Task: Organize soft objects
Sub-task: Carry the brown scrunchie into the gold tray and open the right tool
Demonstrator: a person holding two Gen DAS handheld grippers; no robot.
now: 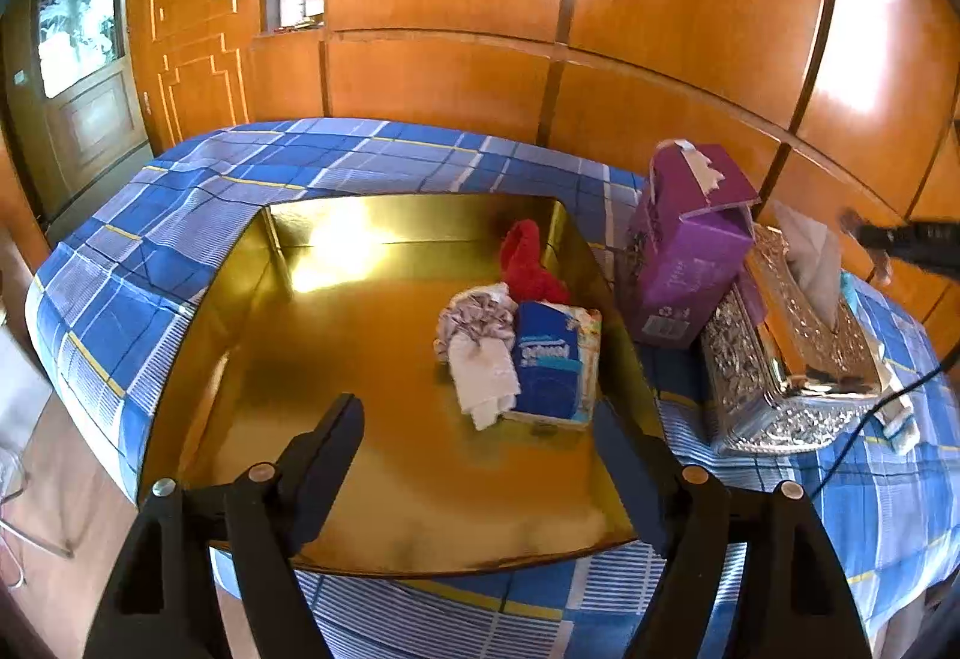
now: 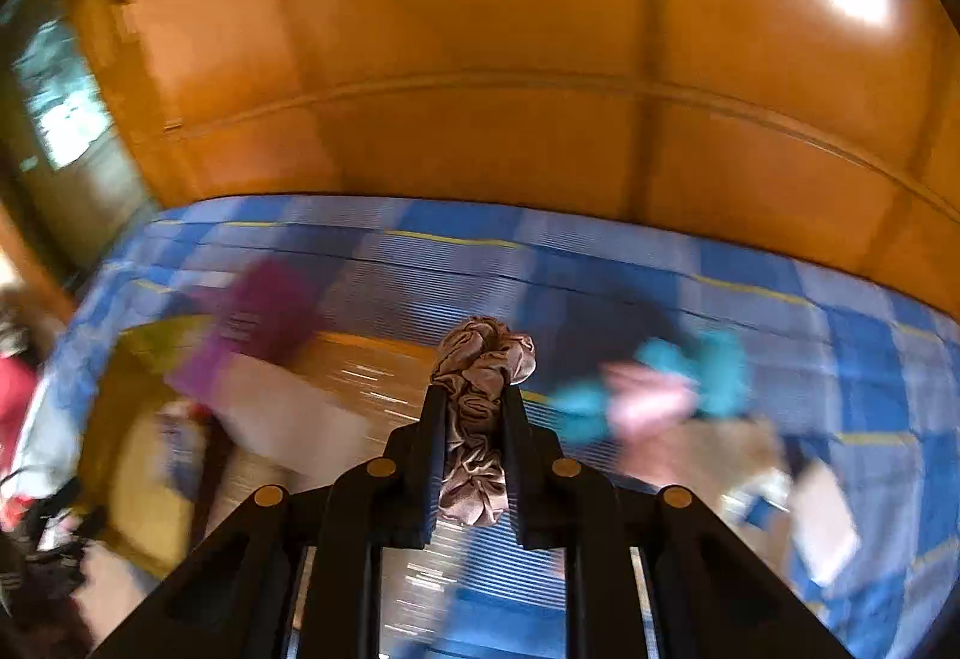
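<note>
Pinched between your right gripper's [image 2: 474,419] fingers is a dusty-pink scrunchie [image 2: 480,407], clamped across its middle with its long axis running along the fingers, a bunch poking past the tips; your left gripper [image 1: 480,431] hangs open and empty over the near edge of the gold tray [image 1: 384,533]; the right wrist view is smeared, so judge placement from the left one. Soft things already sit at the tray's right side: a red cloth [image 1: 528,263], a grey scrunchie [image 1: 474,314], a white cloth [image 1: 483,377], a blue tissue pack [image 1: 549,365]; the left half and near corner are bare, likely the easiest landing; the purple box [image 1: 684,251] and silver tissue box [image 1: 780,359] crowd just beyond the right rim on the checked tablecloth [image 1: 150,263], so come in high over them.
</note>
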